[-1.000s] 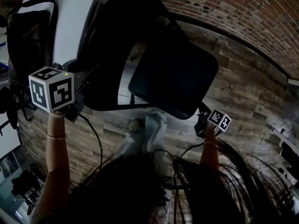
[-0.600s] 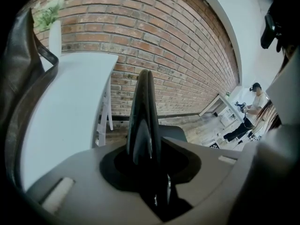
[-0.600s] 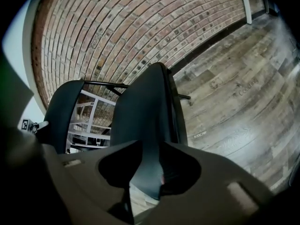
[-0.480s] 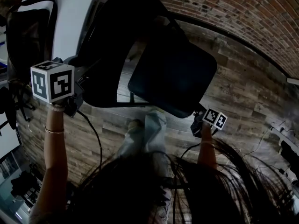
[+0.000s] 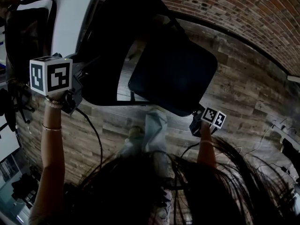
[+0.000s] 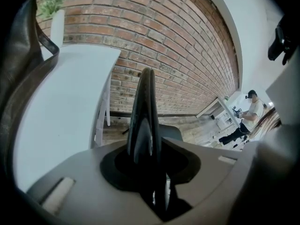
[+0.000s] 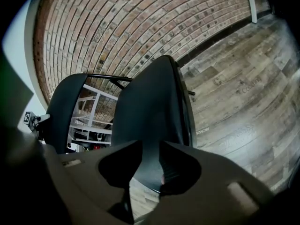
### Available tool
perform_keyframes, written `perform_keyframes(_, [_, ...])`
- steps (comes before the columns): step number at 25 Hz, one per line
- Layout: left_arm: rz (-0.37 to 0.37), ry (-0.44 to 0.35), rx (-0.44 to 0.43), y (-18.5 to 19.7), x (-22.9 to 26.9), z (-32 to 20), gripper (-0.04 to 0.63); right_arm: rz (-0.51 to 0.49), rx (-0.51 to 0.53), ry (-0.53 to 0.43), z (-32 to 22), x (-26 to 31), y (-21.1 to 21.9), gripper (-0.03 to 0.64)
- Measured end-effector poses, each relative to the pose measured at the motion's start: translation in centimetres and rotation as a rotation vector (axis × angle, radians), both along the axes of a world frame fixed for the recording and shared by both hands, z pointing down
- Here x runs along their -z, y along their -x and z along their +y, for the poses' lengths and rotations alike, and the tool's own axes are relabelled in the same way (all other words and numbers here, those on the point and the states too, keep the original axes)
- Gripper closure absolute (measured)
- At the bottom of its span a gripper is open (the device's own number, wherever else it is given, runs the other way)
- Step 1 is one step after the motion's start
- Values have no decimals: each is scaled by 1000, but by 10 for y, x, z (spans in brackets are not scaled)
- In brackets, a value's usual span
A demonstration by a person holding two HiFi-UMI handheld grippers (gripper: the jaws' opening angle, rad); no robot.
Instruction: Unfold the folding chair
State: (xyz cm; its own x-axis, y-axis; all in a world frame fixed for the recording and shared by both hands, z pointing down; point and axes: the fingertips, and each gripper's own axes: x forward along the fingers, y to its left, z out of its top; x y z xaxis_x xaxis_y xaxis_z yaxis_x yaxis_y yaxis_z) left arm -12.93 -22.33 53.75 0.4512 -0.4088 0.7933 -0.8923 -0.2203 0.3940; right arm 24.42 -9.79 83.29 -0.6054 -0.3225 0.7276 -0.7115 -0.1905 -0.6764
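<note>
L gripper [image 6: 147, 149] is clamped on the thin black edge of the folding chair [image 5: 173, 74]'s backrest [image 5: 112, 41], which runs up btwn its jaws, w/ a white table [image 6: 61, 102] just to its left & a brick wall [image 6: 178, 55] beyond. R gripper [image 7: 151, 146] is clamped on the near edge of the seat [image 7: 150, 107], which stretches away ahead of it, wood floor [image 7: 234, 102] to its right. Chair sits btwn the two grippers, seat & backrest apart w/ a gap btwn them.
</note>
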Motion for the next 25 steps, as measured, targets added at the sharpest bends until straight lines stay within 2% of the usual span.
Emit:
perform_keyframes(15, [76, 83, 14, 0, -1, 1, 491, -7, -12, -14, 40, 10, 6, 509])
perform_keyframes(25, [52, 118, 8, -2, -3, 4, 465, -31, -19, -11, 63, 17, 9, 509])
